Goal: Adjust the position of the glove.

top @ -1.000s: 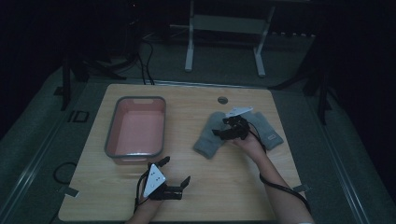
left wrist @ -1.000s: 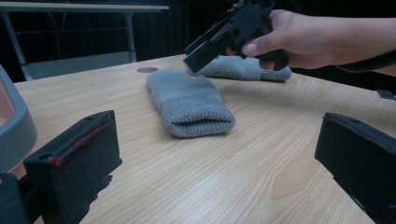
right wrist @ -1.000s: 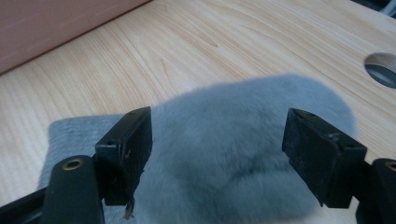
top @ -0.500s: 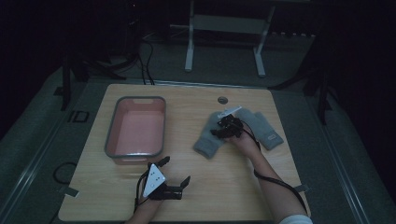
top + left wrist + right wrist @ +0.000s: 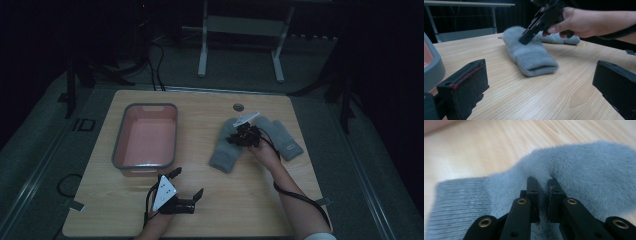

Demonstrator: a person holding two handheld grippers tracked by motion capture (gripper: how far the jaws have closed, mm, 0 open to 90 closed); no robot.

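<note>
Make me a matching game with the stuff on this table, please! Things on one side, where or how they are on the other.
Things:
1. nearer grey mitten
2. pink tray
3. left gripper
4. far grey mitten

Places or states:
A. open, low over the bare wood near the person's edge
B. lying flat on the right, behind the person's right hand
C. pinched in its fluffy part by the right gripper
D. sitting on the left half of the table, nothing inside

Pairs: 1-C, 2-D, 3-A, 4-B

Grey mitten [image 5: 228,150], pink-lined grey tray [image 5: 120,145]
</note>
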